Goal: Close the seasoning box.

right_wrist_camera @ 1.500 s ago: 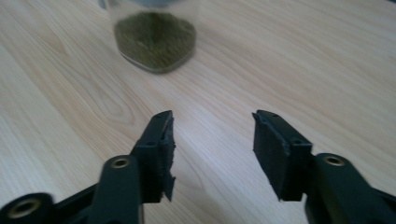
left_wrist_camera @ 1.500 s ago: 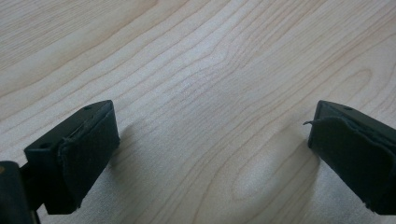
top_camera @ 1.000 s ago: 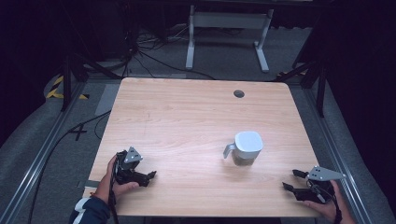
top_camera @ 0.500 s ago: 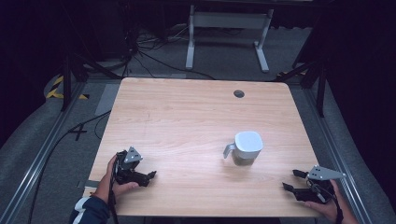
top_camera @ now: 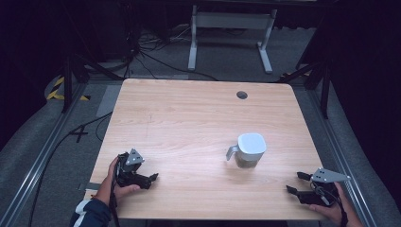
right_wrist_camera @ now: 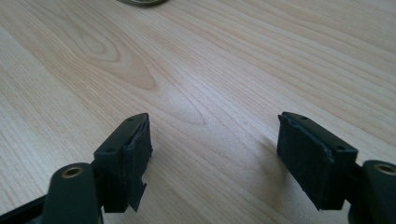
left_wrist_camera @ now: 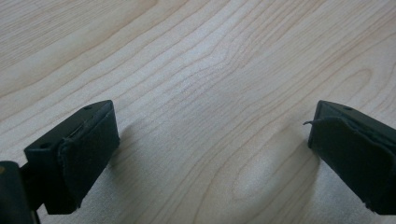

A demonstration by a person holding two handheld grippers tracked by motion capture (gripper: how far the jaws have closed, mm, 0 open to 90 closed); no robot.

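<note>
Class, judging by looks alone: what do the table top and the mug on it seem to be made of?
The table top: pale wood or a wood-look laminate, matt, with flowing grain lines; which one is unclear. The mug: probably glazed ceramic, pale grey-white with a smooth rim and a moulded handle, though enamel or plastic is possible.

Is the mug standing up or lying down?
Standing up. The mug sits on the table, top facing up, handle out sideways.
</note>
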